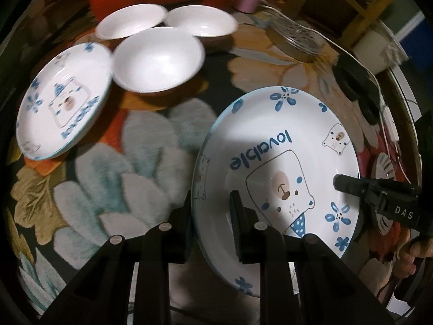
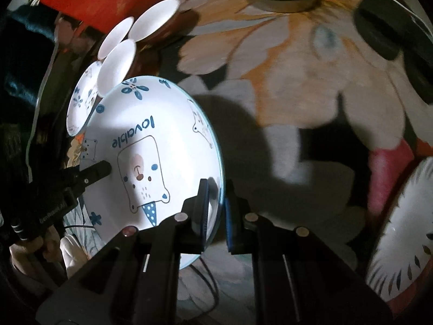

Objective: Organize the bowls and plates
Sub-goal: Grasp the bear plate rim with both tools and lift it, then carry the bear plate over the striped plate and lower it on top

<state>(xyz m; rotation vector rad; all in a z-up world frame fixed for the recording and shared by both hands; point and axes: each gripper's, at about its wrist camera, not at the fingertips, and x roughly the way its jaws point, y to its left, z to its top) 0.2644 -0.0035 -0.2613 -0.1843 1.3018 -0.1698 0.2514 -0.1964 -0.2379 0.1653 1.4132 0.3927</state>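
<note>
Two grippers, left gripper [image 1: 211,203] and right gripper [image 2: 216,197], have jaws clamped on opposite rims of the bear plate [image 1: 276,146], lifted off the surface; we judge stacking barely begun: second plate [image 1: 62,103] and three bowls [image 1: 158,57] remain separate.

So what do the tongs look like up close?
Both are black plastic. The left tongs have ribbed black pads and silver screws on the arms. The right tongs have blue pads and silver screws too. White letters, DAS, mark the side of the right one.
</note>
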